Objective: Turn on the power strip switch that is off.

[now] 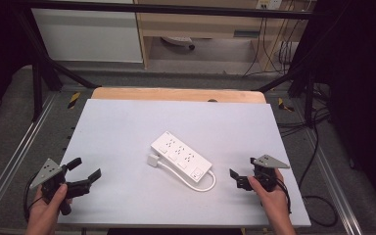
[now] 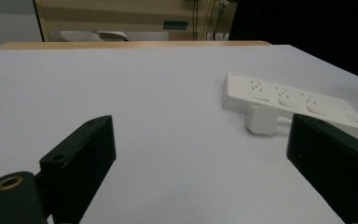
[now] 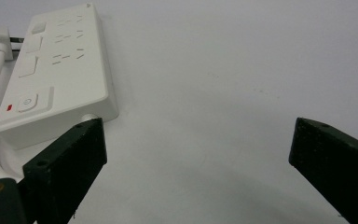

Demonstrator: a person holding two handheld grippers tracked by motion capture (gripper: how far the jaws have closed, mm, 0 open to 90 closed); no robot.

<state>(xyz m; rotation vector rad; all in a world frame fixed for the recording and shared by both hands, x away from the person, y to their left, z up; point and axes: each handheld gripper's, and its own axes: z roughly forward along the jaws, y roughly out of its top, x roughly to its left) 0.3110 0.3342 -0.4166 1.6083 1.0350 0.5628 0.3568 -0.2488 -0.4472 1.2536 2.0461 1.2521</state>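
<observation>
White power strip (image 1: 181, 159) lies flat near the middle of the pale counter (image 1: 127, 127), set diagonally, sockets facing up. Its white cord (image 1: 206, 184) loops out from the near right end and curls back along the strip's near side; the white plug (image 1: 153, 160) rests on the counter just beside the strip's left long edge.

Left hand-held gripper (image 1: 84, 172) sits at the counter's near left corner, held in the person's left hand (image 1: 49, 205); jaws spread wide, nothing between them. In the left gripper view the strip (image 2: 298, 103) and plug (image 2: 261, 120) lie ahead and to the right, apart from the jaws.

Right hand-held gripper (image 1: 240, 176) sits near the right front edge, held by the right hand (image 1: 271, 193); jaws spread, empty. In the right gripper view the strip's switch end (image 3: 28, 102) lies close to one jaw, contact not clear.
</observation>
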